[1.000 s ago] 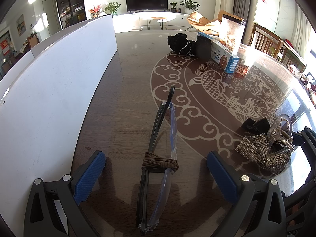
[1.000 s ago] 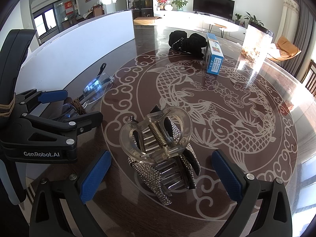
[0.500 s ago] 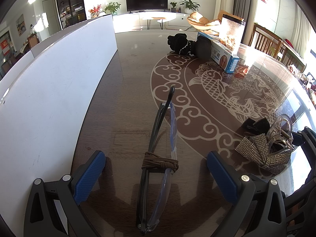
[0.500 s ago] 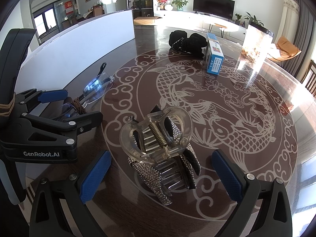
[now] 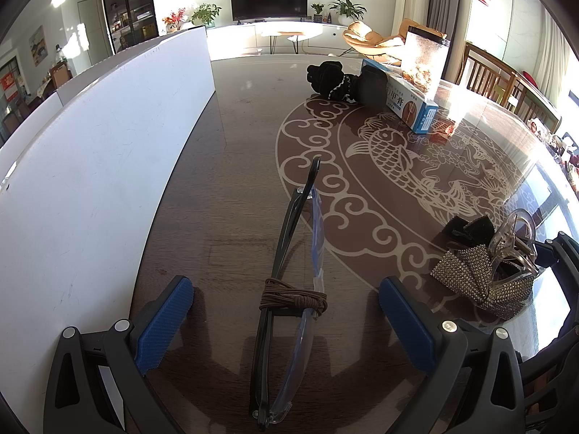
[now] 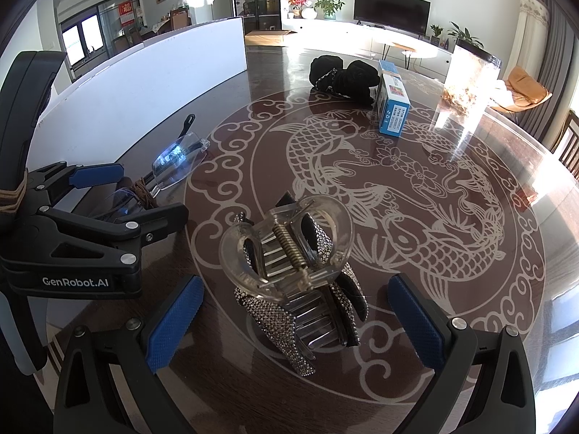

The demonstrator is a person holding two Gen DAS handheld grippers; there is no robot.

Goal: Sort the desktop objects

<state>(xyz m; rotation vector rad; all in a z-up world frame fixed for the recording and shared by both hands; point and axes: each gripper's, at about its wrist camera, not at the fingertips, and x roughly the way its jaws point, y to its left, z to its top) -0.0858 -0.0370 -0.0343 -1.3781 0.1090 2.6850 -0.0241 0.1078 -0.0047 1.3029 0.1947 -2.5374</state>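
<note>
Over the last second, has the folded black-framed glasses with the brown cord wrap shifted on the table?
No. The folded black-framed glasses lie in the same spot beside the white cloud scroll pattern, between the open left gripper fingers.

My left gripper has a black plastic frame with silver screws, blue textured pads and white "GenRobot.AI" lettering behind its fingers. Tan cord, perhaps rubber bands, wraps its handle. My right gripper shows the same black frame and blue pads.
</note>
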